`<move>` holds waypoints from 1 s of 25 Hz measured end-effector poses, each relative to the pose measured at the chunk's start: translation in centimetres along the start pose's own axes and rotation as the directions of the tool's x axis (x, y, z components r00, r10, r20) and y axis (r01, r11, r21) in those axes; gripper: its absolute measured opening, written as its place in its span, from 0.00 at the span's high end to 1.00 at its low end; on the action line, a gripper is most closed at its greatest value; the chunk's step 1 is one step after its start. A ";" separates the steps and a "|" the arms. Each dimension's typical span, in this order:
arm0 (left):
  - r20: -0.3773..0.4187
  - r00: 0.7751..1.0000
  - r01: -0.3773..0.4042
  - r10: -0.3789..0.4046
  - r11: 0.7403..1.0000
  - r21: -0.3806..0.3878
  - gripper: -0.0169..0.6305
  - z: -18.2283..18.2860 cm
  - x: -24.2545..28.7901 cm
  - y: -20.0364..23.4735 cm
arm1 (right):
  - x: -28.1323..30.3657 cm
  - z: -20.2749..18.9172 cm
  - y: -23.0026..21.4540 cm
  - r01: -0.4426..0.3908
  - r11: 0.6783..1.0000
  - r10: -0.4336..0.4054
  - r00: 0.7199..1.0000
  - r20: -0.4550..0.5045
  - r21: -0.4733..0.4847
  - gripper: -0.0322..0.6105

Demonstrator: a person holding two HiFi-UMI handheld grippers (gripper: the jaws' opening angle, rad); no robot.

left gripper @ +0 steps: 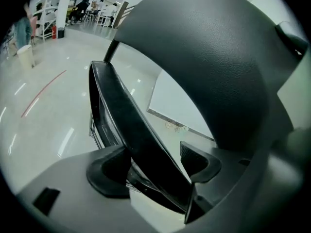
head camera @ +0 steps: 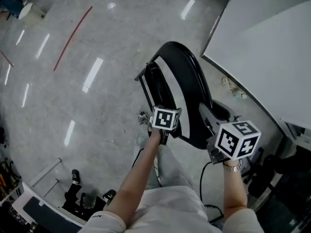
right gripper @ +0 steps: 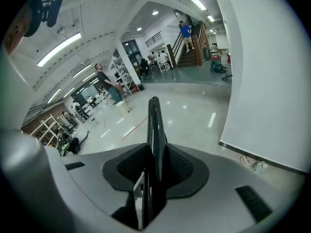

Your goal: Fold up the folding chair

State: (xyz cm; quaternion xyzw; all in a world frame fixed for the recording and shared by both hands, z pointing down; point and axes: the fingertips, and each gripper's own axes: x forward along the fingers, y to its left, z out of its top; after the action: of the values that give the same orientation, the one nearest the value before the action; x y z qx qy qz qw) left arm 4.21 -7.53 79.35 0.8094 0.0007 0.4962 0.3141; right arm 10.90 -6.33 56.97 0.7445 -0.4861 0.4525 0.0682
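Observation:
A black folding chair (head camera: 187, 81) stands on the pale floor, seen from above, with its curved backrest (left gripper: 209, 67) arching over the flat seat panel (left gripper: 131, 130). My left gripper (head camera: 167, 131) is at the seat's near edge. In the left gripper view, the left gripper (left gripper: 153, 166) has the seat panel running between its pads, with a gap showing on the right side, so it is open. My right gripper (head camera: 216, 148) sits at the chair's near right end. In the right gripper view, the right gripper (right gripper: 154, 169) is shut on a thin black chair edge (right gripper: 154, 125).
A white wall panel (head camera: 272, 47) rises close on the right of the chair, with small fittings (head camera: 233, 89) at its foot. Dark equipment and cables (head camera: 277, 174) lie at the lower right, and more gear (head camera: 82, 198) at the lower left. A red floor line (head camera: 73, 33) runs far left.

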 end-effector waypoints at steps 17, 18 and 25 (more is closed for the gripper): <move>-0.006 0.979 0.179 -0.205 0.842 0.509 0.50 7.5 -14.3 -6.2 | 0.0 -0.6 0.7 -0.020 1.000 0.020 0.999 -0.026 0.013 0.76; -0.004 0.976 0.185 -0.217 0.822 0.539 0.50 7.9 -15.2 -6.7 | -0.1 -0.6 1.0 -0.032 0.999 0.033 0.999 -0.027 0.021 0.76; -0.034 0.944 0.247 -0.329 0.631 0.735 0.50 12.4 -20.7 -12.4 | -1.3 -1.3 2.5 -0.058 0.997 0.060 0.997 -0.050 0.041 0.76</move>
State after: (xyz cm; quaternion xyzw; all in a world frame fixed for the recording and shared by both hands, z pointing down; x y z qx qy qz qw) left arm 7.49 -10.37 52.57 0.8806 0.3114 0.3549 0.0398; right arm 8.05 -6.06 55.90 0.7191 -0.4969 0.4829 0.0527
